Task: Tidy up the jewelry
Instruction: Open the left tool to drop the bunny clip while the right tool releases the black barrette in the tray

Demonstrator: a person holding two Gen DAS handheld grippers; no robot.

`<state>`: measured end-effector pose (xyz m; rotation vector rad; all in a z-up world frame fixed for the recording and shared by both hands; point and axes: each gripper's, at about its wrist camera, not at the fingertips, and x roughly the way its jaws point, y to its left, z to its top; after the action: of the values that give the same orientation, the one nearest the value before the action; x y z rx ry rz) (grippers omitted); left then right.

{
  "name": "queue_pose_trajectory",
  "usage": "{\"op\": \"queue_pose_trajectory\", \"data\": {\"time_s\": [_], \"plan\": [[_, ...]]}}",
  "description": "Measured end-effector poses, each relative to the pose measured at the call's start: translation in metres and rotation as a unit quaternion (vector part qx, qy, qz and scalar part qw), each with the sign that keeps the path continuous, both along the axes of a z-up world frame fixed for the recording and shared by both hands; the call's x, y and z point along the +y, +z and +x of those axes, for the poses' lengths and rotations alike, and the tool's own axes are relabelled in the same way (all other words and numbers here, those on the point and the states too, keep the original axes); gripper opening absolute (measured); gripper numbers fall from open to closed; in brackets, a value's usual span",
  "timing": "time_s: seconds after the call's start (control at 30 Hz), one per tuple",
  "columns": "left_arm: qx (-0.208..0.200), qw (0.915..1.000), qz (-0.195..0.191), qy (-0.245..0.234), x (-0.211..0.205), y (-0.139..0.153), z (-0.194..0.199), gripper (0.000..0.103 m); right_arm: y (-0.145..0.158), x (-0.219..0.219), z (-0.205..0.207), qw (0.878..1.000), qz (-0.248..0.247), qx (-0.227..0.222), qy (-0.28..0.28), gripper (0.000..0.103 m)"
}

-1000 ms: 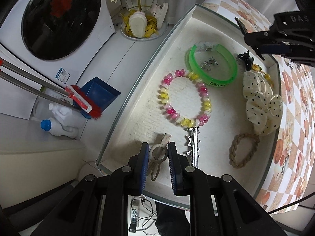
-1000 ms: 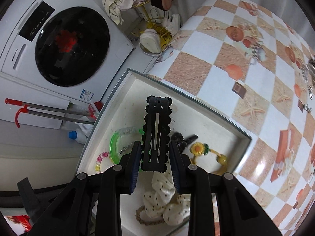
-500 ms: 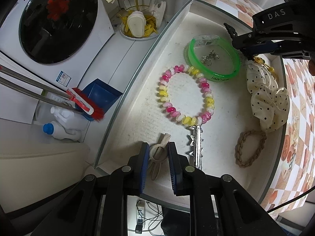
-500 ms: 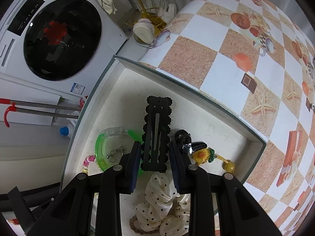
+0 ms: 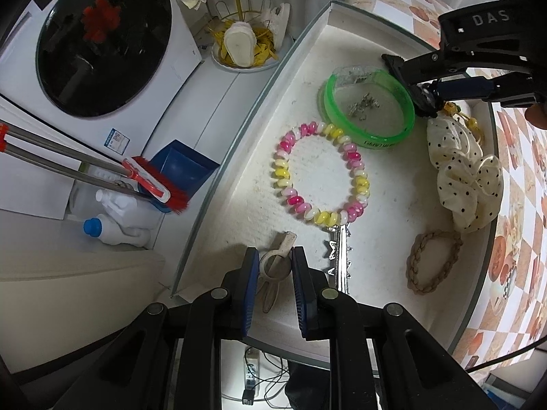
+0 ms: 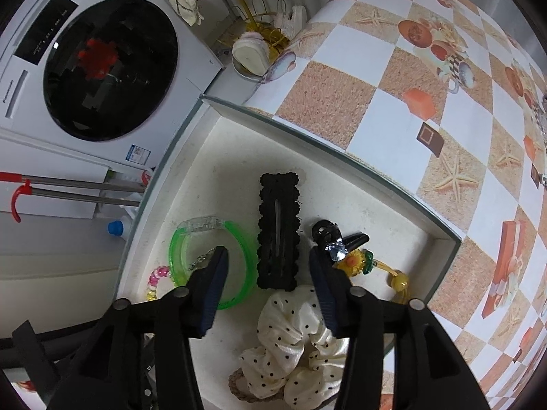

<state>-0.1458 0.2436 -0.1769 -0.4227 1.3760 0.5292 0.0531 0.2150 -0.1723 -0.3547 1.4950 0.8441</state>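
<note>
Released from the right claw (image 6: pixel 268 263), black clip (image 6: pixel 278 235) lies in tray (image 6: pixel 342 167).

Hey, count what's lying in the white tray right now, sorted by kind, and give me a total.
Bracelets: 2 – pink-and-yellow beaded bracelet, green plastic bangle
Hair ties: 3 – polka-dot cream scrunchie, braided tan tie, sunflower tie
Hair clips: 4 – black scalloped snap clip, silver clip, beige clip, black gem clip
Small metal pieces: 1 cluster
Total: 10

Green bangle (image 6: pixel 244 249) — black clip (image 6: pixel 278 235).
</note>
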Motion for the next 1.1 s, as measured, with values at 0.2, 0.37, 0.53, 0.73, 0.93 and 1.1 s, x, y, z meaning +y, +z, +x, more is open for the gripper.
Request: {"op": "queue_pose_trajectory", "data": {"time_s": [0.2,0.37,0.53,0.73,0.93,1.1], "plan": [[-0.005,0.9999,0.003,-0.009,-0.003,0.012,0.004,0.025,0.018,-0.015,0.001,1.0,0.02,0.008,-0.019,0.06],[-0.011,0.9998,0.0,-0.019,-0.007,0.022,0.01,0.025,0.03,-0.033,0.0,0.999,0.03,0.014,-0.035,0.061],[-0.029,0.9992,0.023,-0.015,-0.01,0.041,0.014,0.101,0.039,-0.053,-0.005,0.998,0.03,0.018,-0.051,0.061],[-0.036,0.9989,0.017,-0.026,-0.011,0.054,0.023,0.101,0.045,-0.075,-0.005,0.997,0.016,0.018,-0.068,0.061],[-0.032,0.9989,0.015,-0.031,-0.013,0.061,0.025,0.101,0.054,-0.094,-0.012,0.997,0.008,0.016,-0.076,0.075],[-0.027,0.9989,0.016,-0.036,-0.016,0.068,0.023,0.102,0.063,-0.104,-0.018,0.997,0.004,0.01,-0.078,0.076]]}}
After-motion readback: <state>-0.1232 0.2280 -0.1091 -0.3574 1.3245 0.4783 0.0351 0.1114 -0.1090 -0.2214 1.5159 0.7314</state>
